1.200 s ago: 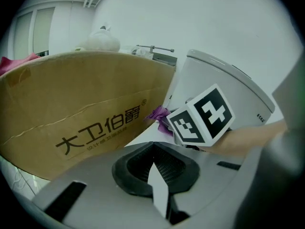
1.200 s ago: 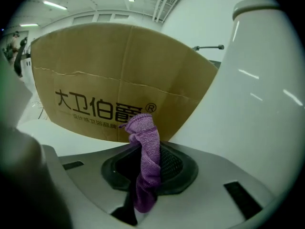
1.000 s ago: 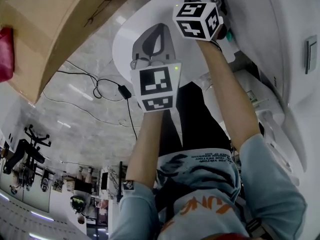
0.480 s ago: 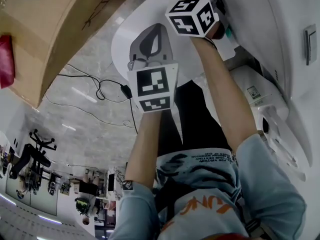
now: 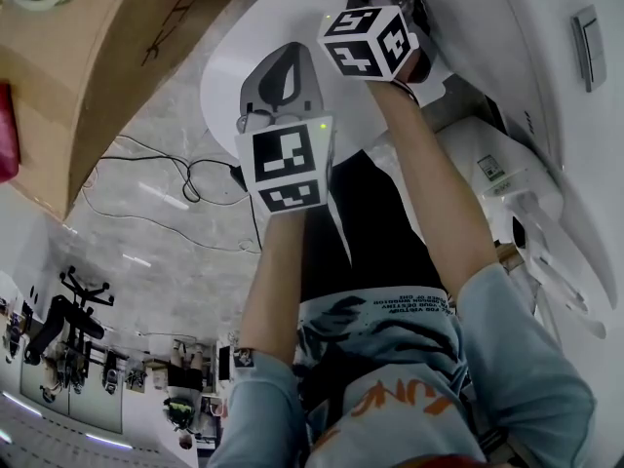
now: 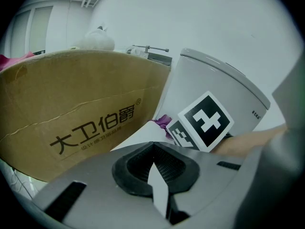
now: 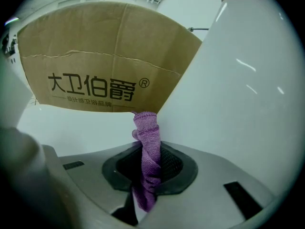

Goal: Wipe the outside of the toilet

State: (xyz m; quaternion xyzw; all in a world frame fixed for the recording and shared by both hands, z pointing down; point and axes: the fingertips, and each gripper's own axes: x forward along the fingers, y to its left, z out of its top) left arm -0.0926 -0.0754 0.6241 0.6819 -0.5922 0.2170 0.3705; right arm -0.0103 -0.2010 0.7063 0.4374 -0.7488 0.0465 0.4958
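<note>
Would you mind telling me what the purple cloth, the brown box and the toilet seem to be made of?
Purple cloth: knitted, microfibre-like fabric with a looped matte weave. Brown box: likely cardboard, matte, creased and printed. Toilet: probably glazed ceramic, glossy white with light streaks.

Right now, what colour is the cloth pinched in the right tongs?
Purple. The cloth shows best in the right gripper view.

**Cardboard, cables and a chair**

A large brown cardboard box carries black printed characters on its side. A white rounded object sits on top of it, and something red shows against the box at the far left. Black cables loop across the grey marbled floor near the box. Farther off stands a black office chair.
</note>
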